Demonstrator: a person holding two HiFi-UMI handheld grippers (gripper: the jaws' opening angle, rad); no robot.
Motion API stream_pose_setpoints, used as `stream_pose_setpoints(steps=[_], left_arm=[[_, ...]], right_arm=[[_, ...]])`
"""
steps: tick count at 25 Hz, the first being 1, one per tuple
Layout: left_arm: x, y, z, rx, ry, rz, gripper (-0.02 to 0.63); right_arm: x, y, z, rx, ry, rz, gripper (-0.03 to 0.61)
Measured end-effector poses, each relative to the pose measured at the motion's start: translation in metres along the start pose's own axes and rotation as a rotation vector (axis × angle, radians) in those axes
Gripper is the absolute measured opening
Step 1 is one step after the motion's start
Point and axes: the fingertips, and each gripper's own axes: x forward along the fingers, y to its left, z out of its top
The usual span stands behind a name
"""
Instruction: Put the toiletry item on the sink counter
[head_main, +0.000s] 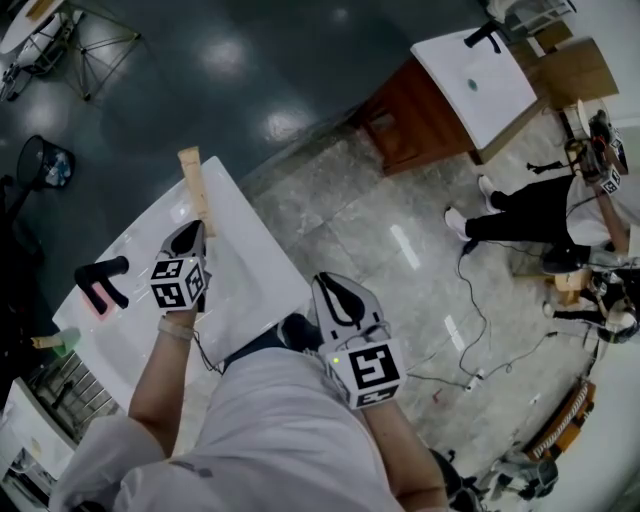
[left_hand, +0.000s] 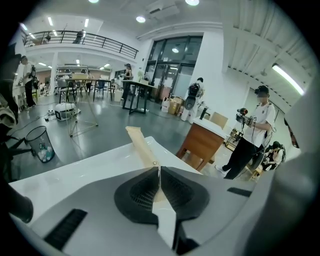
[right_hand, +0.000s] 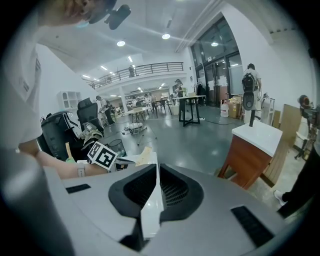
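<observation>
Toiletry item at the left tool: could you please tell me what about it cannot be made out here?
What it is: the toiletry item shows only as a plain tan strip, any print too small in every view.
Its near end: hidden inside the shut left tool, left gripper view.
Resting on the sink counter or lifted: the tool's body covers its underside.

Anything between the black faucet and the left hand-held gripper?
Nothing. Head view shows bare white sink counter between the black faucet and the left hand-held gripper, which is shut on the wooden stick.
</observation>
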Motion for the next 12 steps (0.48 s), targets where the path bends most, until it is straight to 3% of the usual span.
stream_pose_setpoints(steps=[5, 12], left_arm=[[0.006, 0.0003, -0.0065, 0.007, 0.02, 0.008, 0.04], [0.0034, 0.0005, -0.0059, 0.008, 0.023, 0.032, 0.131]], right_arm=[[-0.0009, -0.0022, -0.0025, 0.003, 0.005, -0.003, 0.032], [-0.0026, -0.0037, -0.0025, 0.006, -0.004, 0.002, 0.032]])
